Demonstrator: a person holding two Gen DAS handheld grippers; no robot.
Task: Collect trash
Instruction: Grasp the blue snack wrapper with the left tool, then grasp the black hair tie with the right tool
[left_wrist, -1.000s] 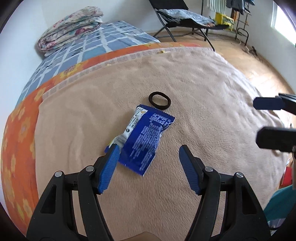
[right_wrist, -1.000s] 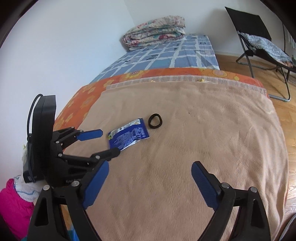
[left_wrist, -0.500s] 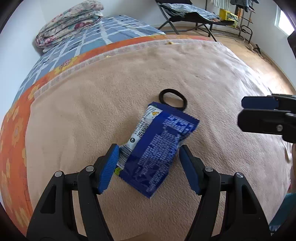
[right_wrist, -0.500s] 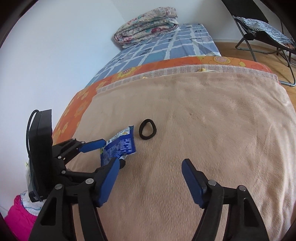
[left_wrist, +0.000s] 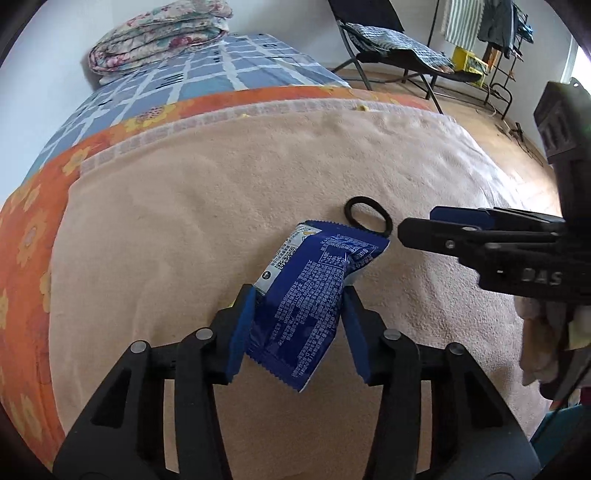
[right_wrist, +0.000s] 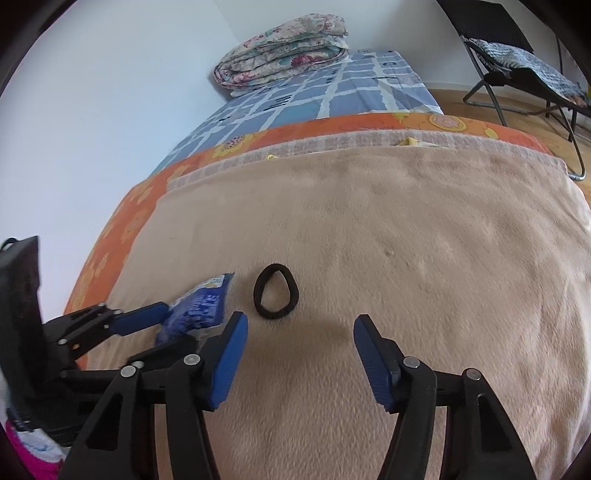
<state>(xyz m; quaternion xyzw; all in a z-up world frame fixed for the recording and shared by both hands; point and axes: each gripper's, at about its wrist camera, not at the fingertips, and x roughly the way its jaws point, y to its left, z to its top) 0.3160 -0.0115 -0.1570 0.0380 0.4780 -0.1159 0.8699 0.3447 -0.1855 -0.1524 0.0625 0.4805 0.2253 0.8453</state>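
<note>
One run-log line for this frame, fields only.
left gripper: shut on blue wrapper | right gripper: open, short of black hair tie | surface: beige blanket | phase: wrapper pinched

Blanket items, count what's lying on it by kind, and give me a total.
Wrapper: 1, blue, pinched in the left gripper
Hair tie: 1, black, just ahead of the open right gripper
Total: 2

bright soft daylight, faint shadows, strong fisheye bending (dark vignette corners), slight blur at edges
</note>
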